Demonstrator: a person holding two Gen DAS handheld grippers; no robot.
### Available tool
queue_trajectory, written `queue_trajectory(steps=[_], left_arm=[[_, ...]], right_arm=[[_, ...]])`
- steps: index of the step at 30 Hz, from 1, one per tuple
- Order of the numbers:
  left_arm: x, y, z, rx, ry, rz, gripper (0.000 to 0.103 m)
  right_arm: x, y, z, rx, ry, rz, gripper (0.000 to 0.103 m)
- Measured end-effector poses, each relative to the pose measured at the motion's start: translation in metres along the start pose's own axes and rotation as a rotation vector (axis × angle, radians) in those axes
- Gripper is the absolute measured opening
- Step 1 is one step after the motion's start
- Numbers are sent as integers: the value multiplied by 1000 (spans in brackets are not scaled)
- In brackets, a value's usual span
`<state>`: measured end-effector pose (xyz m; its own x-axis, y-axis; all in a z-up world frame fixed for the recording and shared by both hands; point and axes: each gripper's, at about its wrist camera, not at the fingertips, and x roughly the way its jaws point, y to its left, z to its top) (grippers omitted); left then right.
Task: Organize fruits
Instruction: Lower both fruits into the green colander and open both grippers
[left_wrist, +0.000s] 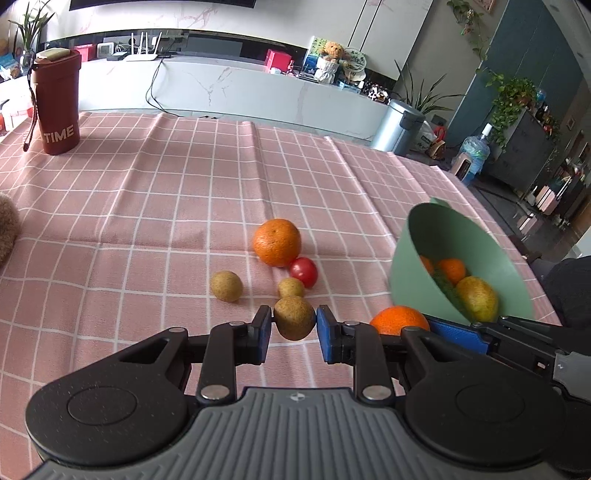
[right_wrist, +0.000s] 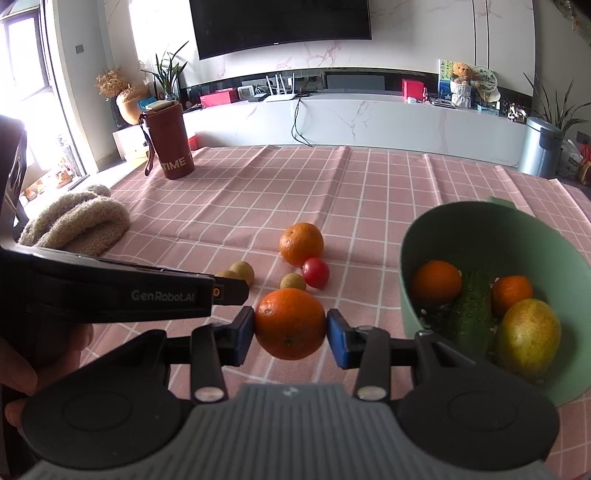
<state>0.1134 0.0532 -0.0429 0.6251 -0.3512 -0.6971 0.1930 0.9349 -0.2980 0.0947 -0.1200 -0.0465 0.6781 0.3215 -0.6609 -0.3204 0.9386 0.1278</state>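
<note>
My left gripper (left_wrist: 294, 324) is shut on a small brown round fruit (left_wrist: 294, 317), held just above the pink checked tablecloth (left_wrist: 147, 206). My right gripper (right_wrist: 290, 326) is shut on an orange (right_wrist: 290, 323), also seen in the left wrist view as the orange (left_wrist: 399, 320). On the cloth lie another orange (left_wrist: 276, 242), a red tomato (left_wrist: 304, 272) and two small brown fruits (left_wrist: 226, 286) (left_wrist: 291, 287). A green bowl (right_wrist: 410, 258) at the right holds two oranges (right_wrist: 437, 282), a cucumber (right_wrist: 471, 310) and a yellow-green mango (right_wrist: 528, 338).
A red "TIME" flask (left_wrist: 59, 103) stands at the far left of the table. A beige woolly cloth (right_wrist: 79, 221) lies at the left edge. The left gripper's body (right_wrist: 122, 295) and a hand (right_wrist: 22, 373) fill the right wrist view's left side. Table edge runs behind the bowl.
</note>
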Motion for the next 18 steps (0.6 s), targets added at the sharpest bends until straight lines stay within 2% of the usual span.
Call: queue_trajectory(steps=[4, 10, 15, 18], left_arm=[[-10, -26, 4, 16, -3, -34, 29], [-14, -68, 19, 67, -7, -95, 29], [1, -99, 35, 110, 43, -143, 29], [19, -116, 43, 152, 104, -139, 29]], right_arm=[[-27, -13, 3, -16, -8, -23, 39], [-63, -61, 14, 84, 11, -32, 39], [-81, -104, 27, 146, 50, -26, 39], [-81, -130, 33, 188, 100, -12, 39]])
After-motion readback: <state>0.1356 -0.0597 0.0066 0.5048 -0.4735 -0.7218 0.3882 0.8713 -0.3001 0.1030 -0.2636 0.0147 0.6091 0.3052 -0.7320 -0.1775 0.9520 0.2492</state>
